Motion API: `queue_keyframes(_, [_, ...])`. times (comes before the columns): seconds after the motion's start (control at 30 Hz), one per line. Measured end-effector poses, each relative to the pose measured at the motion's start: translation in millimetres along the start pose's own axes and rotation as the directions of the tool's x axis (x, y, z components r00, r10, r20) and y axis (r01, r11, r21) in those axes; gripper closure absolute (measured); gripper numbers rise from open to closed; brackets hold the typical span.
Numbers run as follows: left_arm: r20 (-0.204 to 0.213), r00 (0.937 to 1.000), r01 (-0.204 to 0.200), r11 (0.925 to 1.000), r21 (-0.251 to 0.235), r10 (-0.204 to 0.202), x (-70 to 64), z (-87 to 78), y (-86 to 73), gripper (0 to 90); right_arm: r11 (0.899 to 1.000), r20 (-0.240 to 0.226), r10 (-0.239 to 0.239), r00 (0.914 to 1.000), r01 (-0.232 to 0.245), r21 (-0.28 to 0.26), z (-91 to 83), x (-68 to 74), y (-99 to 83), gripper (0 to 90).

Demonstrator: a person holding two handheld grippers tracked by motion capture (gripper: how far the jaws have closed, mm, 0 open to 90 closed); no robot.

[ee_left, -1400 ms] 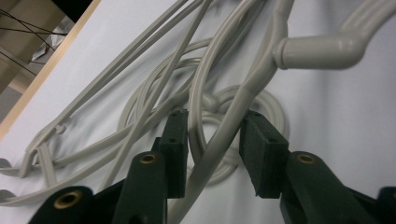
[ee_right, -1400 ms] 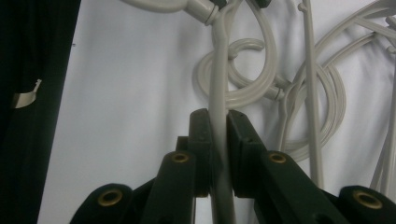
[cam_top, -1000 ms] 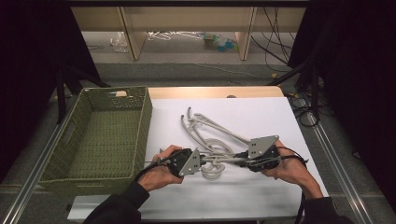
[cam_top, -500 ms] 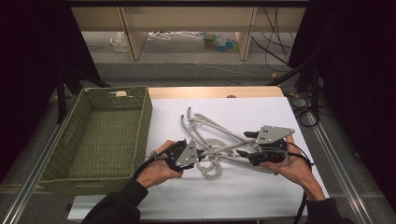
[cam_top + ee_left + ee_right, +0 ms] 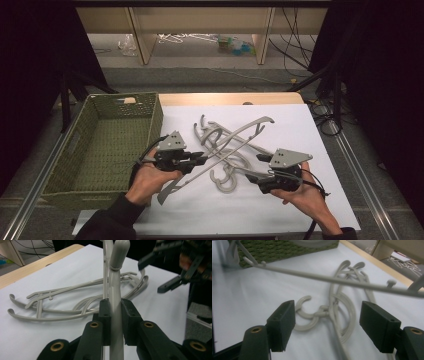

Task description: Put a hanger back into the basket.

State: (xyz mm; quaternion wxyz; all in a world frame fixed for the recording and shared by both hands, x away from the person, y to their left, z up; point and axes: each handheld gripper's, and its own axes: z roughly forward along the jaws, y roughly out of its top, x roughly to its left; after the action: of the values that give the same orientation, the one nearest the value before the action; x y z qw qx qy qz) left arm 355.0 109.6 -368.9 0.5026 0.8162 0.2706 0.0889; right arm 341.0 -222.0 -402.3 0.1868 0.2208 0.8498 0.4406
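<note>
In the middle of the high view we see our left gripper point(image 5: 200, 159) clamped on a grey hanger point(image 5: 220, 152), which crosses the frame from lower left to upper right, lifted above the white table point(image 5: 280, 210). In the left gripper view its jaws press on the hanger's bar point(image 5: 115, 315). Our right gripper point(image 5: 260, 167), at lower right, has its jaws wide apart and holds nothing. More hangers point(image 5: 225, 175) lie in a pile between both grippers. A green basket point(image 5: 100, 150) stands at the left.
</note>
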Motion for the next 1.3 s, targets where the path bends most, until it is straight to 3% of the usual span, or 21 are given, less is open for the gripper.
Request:
queue_keyframes(0.1, [0.016, 0.9993, 0.033, 0.9991, -0.025, -0.033, -1.4, -11.1, 0.3, 79.3, 1.000, -0.017, 0.004, 0.9999, -0.004, 0.003, 0.7, 4.7, -5.3, 29.3])
queue_keyframes(0.27, [0.011, 0.9959, 0.090, 0.9924, -0.083, -0.090, -3.5, -45.6, 4.4, 79.3, 1.000, -0.025, 0.016, 0.9996, -0.015, 0.014, -0.5, 13.2, -13.1, 28.9])
queue_keyframes(0.33, [0.001, 0.9954, 0.096, 0.9890, -0.113, -0.096, -2.4, -70.4, 9.7, 79.3, 1.000, -0.031, 0.012, 0.9994, -0.011, 0.023, -0.7, 14.4, -14.9, 28.9])
queue_keyframes(0.37, [0.001, 0.9954, 0.096, 0.9890, -0.113, -0.096, -2.4, -70.4, 9.7, 79.3, 1.000, -0.031, 0.012, 0.9994, -0.011, 0.023, -0.7, 14.4, -14.9, 28.9])
queue_keyframes(0.43, [-0.021, 0.9946, 0.097, 0.9847, -0.145, -0.101, 0.7, -93.7, 15.3, 79.3, 0.999, -0.034, 0.017, 0.9993, -0.016, 0.029, 1.1, 15.1, -18.3, 29.1])
queue_keyframes(0.53, [-0.032, 0.9926, 0.111, 0.9810, -0.159, -0.118, 4.1, -106.2, 17.7, 79.3, 0.999, -0.038, 0.021, 0.9991, -0.019, 0.038, 1.7, 15.4, -19.4, 29.3])
queue_keyframes(0.63, [-0.068, 0.9894, 0.116, 0.9790, -0.168, -0.129, 11.6, -122.1, 19.7, 79.3, 0.999, -0.040, 0.021, 0.9990, -0.020, 0.034, 3.3, 16.5, -20.2, 29.3])
queue_keyframes(0.83, [-0.134, 0.9742, 0.156, 0.9711, -0.181, -0.181, 37.2, -147.6, 16.1, 79.3, 0.999, -0.049, 0.021, 0.9986, -0.019, 0.041, 3.0, 17.2, -21.6, 29.4])
queue_keyframes(0.87, [-0.161, 0.9667, 0.168, 0.9675, -0.189, -0.199, 46.8, -155.3, 14.5, 79.3, 0.999, -0.050, 0.022, 0.9985, -0.019, 0.050, 2.8, 16.5, -22.4, 29.3])
queue_keyframes(0.9, [-0.161, 0.9667, 0.168, 0.9675, -0.189, -0.199, 46.8, -155.3, 14.5, 79.3, 0.999, -0.048, 0.022, 0.9986, -0.020, 0.044, 3.6, 16.4, -23.0, 29.3])
queue_keyframes(0.93, [-0.196, 0.9583, 0.170, 0.9663, -0.194, -0.208, 56.1, -163.2, 13.3, 79.4, 0.999, -0.049, 0.025, 0.9985, -0.023, 0.047, 3.7, 16.4, -23.3, 29.3])
queue_keyframes(0.97, [-0.196, 0.9583, 0.170, 0.9663, -0.194, -0.208, 56.1, -163.2, 13.3, 79.3, 0.999, -0.049, 0.025, 0.9985, -0.023, 0.047, 3.7, 16.4, -23.3, 29.3])
queue_keyframes(1.0, [-0.232, 0.9490, 0.168, 0.9647, -0.203, -0.214, 67.0, -172.2, 12.0, 79.3, 0.998, -0.053, 0.026, 0.9982, -0.023, 0.057, 3.3, 16.2, -23.6, 29.4])
queue_keyframes(1.03, [-0.232, 0.9490, 0.168, 0.9647, -0.203, -0.214, 67.0, -172.2, 12.0, 79.3, 0.998, -0.056, 0.026, 0.9981, -0.023, 0.057, 3.3, 16.3, -23.5, 29.3])
queue_keyframes(1.07, [-0.242, 0.9445, 0.172, 0.9623, -0.210, -0.222, 72.7, -176.4, 10.7, 79.3, 0.998, -0.056, 0.026, 0.9981, -0.023, 0.057, 3.3, 16.3, -23.5, 29.3])
queue_keyframes(1.1, [-0.268, 0.9334, 0.183, 0.9585, -0.219, -0.239, 82.9, -183.8, 7.4, 79.3, 0.998, -0.061, 0.028, 0.9978, -0.024, 0.056, 3.9, 16.2, -23.5, 29.3])
queue_keyframes(1.13, [-0.268, 0.9334, 0.183, 0.9585, -0.219, -0.239, 82.9, -183.8, 7.4, 79.3, 0.998, -0.061, 0.028, 0.9978, -0.024, 0.056, 3.9, 16.2, -23.5, 29.3])
queue_keyframes(1.23, [-0.293, 0.9234, 0.188, 0.9574, -0.219, -0.248, 96.8, -191.7, 0.2, 79.3, 0.998, -0.059, 0.029, 0.9979, -0.025, 0.054, 4.2, 15.7, -24.1, 28.7])
queue_keyframes(1.3, [-0.297, 0.9229, 0.186, 0.9594, -0.212, -0.245, 105.1, -194.8, -5.6, 79.3, 0.998, -0.058, 0.028, 0.9979, -0.025, 0.052, 4.3, 15.4, -24.2, 28.7])
